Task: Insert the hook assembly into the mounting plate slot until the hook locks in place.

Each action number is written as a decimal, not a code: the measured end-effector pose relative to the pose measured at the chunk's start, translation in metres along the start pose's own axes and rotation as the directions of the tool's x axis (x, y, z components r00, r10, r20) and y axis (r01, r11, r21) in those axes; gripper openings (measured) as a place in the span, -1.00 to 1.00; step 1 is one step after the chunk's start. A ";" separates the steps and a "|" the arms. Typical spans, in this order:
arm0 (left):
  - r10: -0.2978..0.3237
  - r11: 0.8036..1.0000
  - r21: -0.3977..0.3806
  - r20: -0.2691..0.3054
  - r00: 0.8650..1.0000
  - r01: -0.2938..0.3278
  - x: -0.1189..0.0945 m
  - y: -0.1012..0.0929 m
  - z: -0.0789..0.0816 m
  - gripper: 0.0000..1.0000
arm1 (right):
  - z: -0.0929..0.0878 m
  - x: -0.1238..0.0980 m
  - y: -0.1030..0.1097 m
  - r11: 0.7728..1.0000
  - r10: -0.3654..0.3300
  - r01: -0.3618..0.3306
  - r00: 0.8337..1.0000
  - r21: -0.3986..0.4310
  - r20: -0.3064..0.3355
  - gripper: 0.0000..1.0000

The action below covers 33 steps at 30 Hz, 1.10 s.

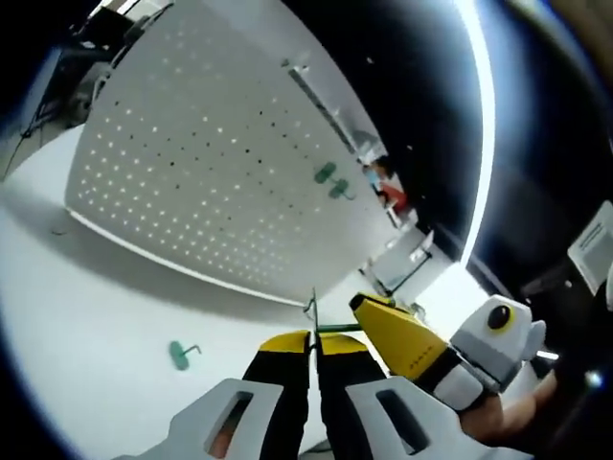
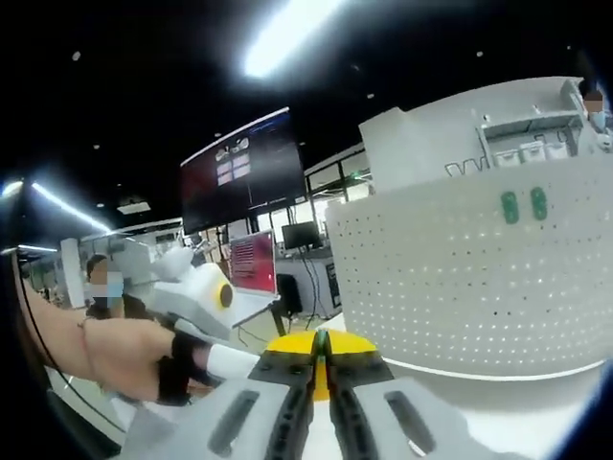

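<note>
Two hooks mounted: a pair of small green plastic hook assemblies already sit side by side on the white perforated metal mounting plate, which stands upright on the white surface.
Spare hook: one more green hook assembly with a bent wire arm lies loose on the surface, in front of the plate and left of my left tongs.
Hook in hand: a thin green-and-wire piece sits at the tips of my left tongs; I take it for the hook I'm carrying, though it is too small to be sure.
Left tongs: yellow-tipped jaws pressed together, apparently clamped on that piece.
Right tongs: seen from the left gripper view, they come in from the right with their tip just beside the left tips, near the same piece. In the right gripper view their own jaws are together; I cannot tell whether they hold anything.
Step in hand: carrying and orienting the hook, well apart from the plate; insertion not yet begun.
Next move: I judge I must bring the hook up to a free slot near the mounted pair, square its base to the plate, then press until it locks.
Risk: the small piece could twist in the tongs.
</note>
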State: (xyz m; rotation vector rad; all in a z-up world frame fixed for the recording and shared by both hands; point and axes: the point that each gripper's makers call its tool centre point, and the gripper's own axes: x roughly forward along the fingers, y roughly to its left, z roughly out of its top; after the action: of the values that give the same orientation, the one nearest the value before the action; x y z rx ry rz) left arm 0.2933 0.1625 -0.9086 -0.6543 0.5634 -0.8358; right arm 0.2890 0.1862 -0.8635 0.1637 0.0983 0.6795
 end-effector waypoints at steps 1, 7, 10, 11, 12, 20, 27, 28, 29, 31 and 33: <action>0.005 1.000 0.013 -0.003 1.000 -0.005 0.000 0.000 0.000 -0.98 | -0.001 0.000 -0.001 1.000 -0.003 0.004 1.000 0.023 -0.012 -1.00; 0.114 0.975 0.193 0.007 0.993 -0.113 -0.006 0.015 0.010 -0.98 | -0.006 -0.005 -0.006 0.980 0.026 -0.017 0.999 0.200 -0.043 -0.85; 0.128 0.962 0.245 0.000 0.992 -0.124 -0.007 0.015 0.013 -0.98 | -0.005 -0.009 -0.006 0.972 0.048 -0.035 0.998 0.234 -0.050 -0.83; 0.129 0.962 0.243 -0.008 0.992 -0.123 -0.006 0.015 0.013 -0.98 | -0.004 -0.009 -0.006 0.970 0.055 -0.043 0.997 0.241 -0.045 -0.83; 0.134 0.958 0.257 -0.006 0.991 -0.128 -0.006 0.015 0.013 -0.98 | -0.004 -0.009 -0.005 0.966 0.058 -0.045 0.997 0.253 -0.045 -0.83; 0.160 0.853 0.501 0.014 0.987 -0.146 -0.001 0.007 0.015 -0.98 | -0.009 -0.004 -0.004 0.928 0.072 -0.040 0.995 0.370 -0.072 -0.82; 0.154 0.798 0.583 0.045 0.987 -0.151 -0.002 0.002 0.021 -0.98 | -0.007 -0.001 -0.005 0.914 0.071 -0.042 0.996 0.403 -0.058 -0.87; 0.159 0.793 0.588 0.049 0.986 -0.157 -0.003 0.002 0.023 -0.98 | -0.007 -0.001 -0.005 0.917 0.069 -0.041 0.996 0.397 -0.056 -0.90; 0.161 0.784 0.599 0.053 0.986 -0.160 -0.003 0.002 0.024 -0.98 | -0.007 0.000 -0.006 0.922 0.066 -0.040 0.996 0.385 -0.056 -0.91; 0.188 0.729 0.659 0.069 0.980 -0.186 -0.005 0.004 0.028 -0.98 | -0.006 0.001 -0.003 0.931 0.076 -0.051 0.996 0.361 -0.054 -0.94; 0.187 0.723 0.664 0.078 0.979 -0.191 -0.006 0.003 0.028 -0.98 | -0.005 0.001 -0.002 0.939 0.072 -0.052 0.996 0.341 -0.045 -0.95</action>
State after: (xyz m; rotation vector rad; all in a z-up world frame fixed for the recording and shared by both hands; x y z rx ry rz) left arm 0.3106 0.1773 -0.8904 0.0729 0.2763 -0.7713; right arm 0.2900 0.1862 -0.8685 0.4817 0.2666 0.7271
